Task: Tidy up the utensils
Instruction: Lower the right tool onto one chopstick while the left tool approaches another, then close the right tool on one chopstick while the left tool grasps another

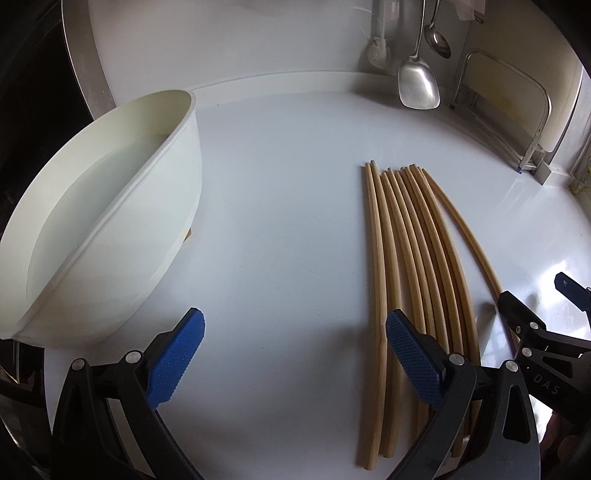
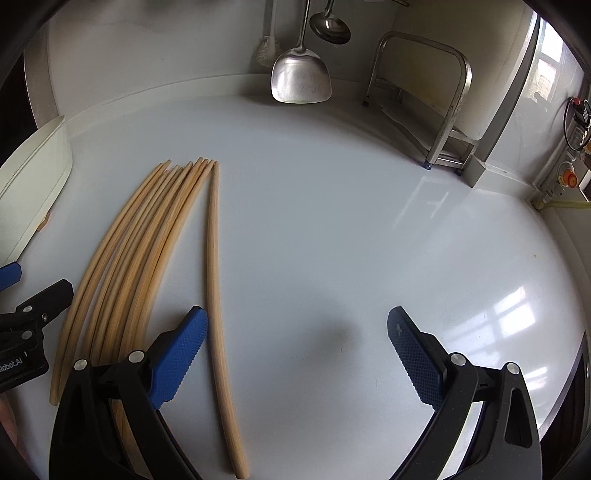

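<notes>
Bundle of wooden chopsticks (image 1: 413, 251) lying flat on the white table (image 1: 280, 206), tips all pointing toward the back wall, packed side by side, likely lined up for an easy pinch across the shafts. One stray chopstick (image 2: 216, 295) set slightly apart on the right edge of the bundle, easiest first pick. White tub (image 1: 110, 229) well to the left of the sticks, tilted or seen at an angle, probably the drop target; inside looks bare but far corner hidden by its own wall. Left hand-held gripper (image 1: 295, 354) jaws wide apart, nothing between them, right finger overlapping near ends of the bundle, contact hard to judge. Right hand-held gripper (image 2: 297, 354) also spread wide and empty, left finger just beside the stray stick, poised low over the table. Metal spatula (image 2: 301, 77) and ladle (image 2: 330, 26) hanging at the back wall, handles cut off at frame top. Steel rack (image 2: 436, 103) at back right, contents unclear. Near ends of several chopsticks hidden under gripper bodies; exact count uncertain, roughly nine.
</notes>
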Demonstrator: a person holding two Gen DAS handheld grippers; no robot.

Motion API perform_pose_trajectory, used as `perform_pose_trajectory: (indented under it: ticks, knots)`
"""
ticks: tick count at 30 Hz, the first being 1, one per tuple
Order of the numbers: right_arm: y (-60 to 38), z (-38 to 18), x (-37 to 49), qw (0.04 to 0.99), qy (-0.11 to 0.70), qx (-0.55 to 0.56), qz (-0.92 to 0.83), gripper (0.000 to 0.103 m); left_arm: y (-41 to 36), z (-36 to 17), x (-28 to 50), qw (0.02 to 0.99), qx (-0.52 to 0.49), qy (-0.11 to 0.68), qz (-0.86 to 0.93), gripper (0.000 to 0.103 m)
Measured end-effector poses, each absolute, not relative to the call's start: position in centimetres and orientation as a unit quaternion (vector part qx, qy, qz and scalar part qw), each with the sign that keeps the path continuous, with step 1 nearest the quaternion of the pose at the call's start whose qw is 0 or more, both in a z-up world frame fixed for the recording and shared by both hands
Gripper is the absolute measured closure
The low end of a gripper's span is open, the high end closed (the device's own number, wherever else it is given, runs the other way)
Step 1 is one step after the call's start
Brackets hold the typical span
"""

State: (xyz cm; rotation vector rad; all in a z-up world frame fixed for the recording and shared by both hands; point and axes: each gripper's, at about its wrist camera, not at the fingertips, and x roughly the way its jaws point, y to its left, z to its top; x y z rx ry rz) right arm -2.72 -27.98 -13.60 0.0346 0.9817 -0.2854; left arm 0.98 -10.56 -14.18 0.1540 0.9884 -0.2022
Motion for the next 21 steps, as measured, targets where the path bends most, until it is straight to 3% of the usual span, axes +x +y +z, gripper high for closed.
perform_pose_trajectory:
  ticks: [15, 17, 21]
  knots:
    - [-27.9, -13.9, -2.4, 0.876, 0.467, 0.017, -0.118, 0.009, -10.9, -14.7, 1.5, 0.87, 0.074, 0.479, -0.093, 0.006]
    - [-27.6, -13.9, -2.3, 0.879, 0.465, 0.012, -0.108, 0.016, -10.9, -14.7, 1.5, 0.869, 0.071, 0.48, -0.095, 0.006]
    - [-27.1, -13.7, -2.5, 0.882, 0.462, 0.008, -0.087, 0.03, -11.0, -14.3, 0.9, 0.869, 0.068, 0.476, -0.116, 0.032]
